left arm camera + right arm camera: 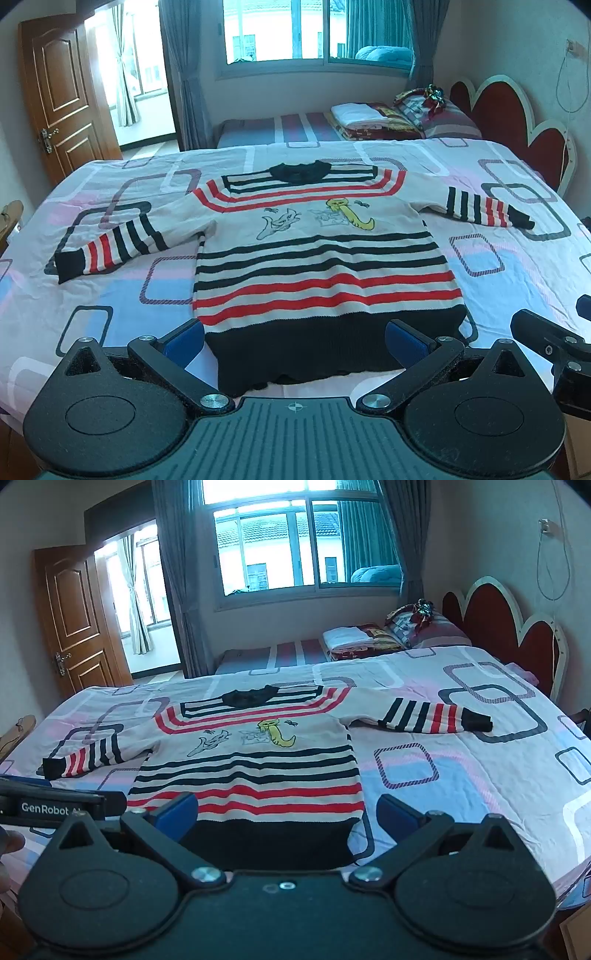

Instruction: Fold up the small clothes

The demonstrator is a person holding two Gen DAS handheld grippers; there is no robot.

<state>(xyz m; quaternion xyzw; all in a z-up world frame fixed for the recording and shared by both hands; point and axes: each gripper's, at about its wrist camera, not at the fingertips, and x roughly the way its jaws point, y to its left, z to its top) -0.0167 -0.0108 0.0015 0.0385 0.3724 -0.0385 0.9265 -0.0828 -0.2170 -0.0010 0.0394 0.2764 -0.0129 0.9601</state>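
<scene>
while sweater (321,258) lies flat, bedspread (517,266) margins bare

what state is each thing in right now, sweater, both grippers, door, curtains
striped knit sweater: spread flat on the bed, unfolded, both sleeves out sideways
left gripper: open, holding nothing
right gripper: open, holding nothing
brown wooden door: open
grey window curtains: drawn aside
patterned bedsheet: spread over the bed

sweater (317,254): ribbed knit, matt | sheet (122,291): printed cotton, creased | door (62,92): glossy varnished wood, behind sheet
</scene>
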